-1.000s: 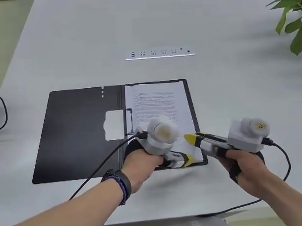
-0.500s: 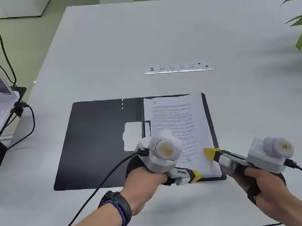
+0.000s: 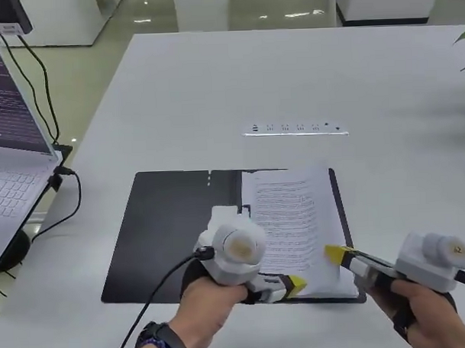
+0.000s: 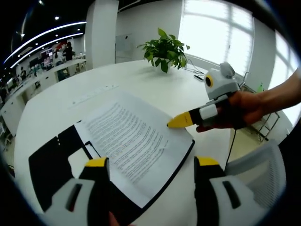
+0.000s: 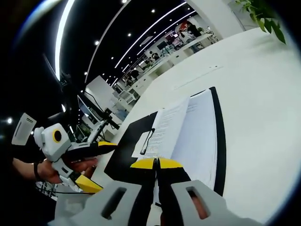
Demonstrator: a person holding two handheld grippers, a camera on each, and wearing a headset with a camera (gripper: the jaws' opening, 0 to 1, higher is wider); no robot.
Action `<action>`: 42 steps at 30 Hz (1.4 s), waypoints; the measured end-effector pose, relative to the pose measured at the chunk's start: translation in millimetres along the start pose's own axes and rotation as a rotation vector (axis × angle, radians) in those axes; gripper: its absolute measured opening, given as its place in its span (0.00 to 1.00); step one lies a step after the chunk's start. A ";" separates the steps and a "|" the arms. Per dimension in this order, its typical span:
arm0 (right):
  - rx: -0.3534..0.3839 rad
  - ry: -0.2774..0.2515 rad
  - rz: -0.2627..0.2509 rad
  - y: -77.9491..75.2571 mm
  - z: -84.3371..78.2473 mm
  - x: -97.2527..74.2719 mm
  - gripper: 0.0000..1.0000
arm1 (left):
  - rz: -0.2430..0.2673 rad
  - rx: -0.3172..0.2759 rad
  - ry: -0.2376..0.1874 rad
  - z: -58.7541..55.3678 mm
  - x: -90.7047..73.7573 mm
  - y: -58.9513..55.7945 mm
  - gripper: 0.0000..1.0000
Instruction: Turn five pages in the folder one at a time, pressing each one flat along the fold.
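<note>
Left: laptop, screen text unreadable; black folder lies open on the table, printed pages in its right half, print too small to read. Next, left gripper is released, jaws wide over the folder's near edge; right gripper is clenched, tip at the pages' right edge. Versus 0.5 s ago: camera shifted, folder and both grippers sit unchanged.

I'm working in an open-plan office: a long white surface with a built-in socket strip, a laptop at its left edge, a potted plant, ceiling light strips.
</note>
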State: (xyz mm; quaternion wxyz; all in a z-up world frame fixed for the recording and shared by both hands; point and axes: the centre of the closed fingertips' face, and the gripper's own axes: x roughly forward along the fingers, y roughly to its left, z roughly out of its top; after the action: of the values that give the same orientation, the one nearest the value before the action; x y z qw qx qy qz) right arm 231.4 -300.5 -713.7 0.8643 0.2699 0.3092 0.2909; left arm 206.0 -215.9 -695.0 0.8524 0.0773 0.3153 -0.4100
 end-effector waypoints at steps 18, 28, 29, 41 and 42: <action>0.023 -0.029 0.041 42.3 -0.6 20.9 0.00 | 0.007 -0.008 -0.060 -9.4 -51.8 11.1 0.73; 0.016 -0.030 0.063 65.3 0.7 32.6 0.00 | 0.051 -0.021 -0.084 -18.0 -84.4 32.9 0.74; 0.013 -0.028 0.067 67.5 0.2 34.5 0.00 | 0.057 -0.025 -0.081 -20.5 -86.6 35.2 0.74; 0.000 -0.004 0.101 91.2 -5.0 56.6 0.00 | 0.124 -0.078 -0.117 -30.8 -126.0 63.8 0.74; 0.000 -0.003 0.103 92.3 -5.1 58.1 0.00 | 0.129 -0.079 -0.120 -31.3 -127.9 65.6 0.74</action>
State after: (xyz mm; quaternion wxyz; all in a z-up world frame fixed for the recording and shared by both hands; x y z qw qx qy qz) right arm 234.0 -196.9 -679.3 0.8486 0.2858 0.2935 0.3348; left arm 180.8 -77.7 -651.1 0.8967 0.0387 0.2740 -0.3455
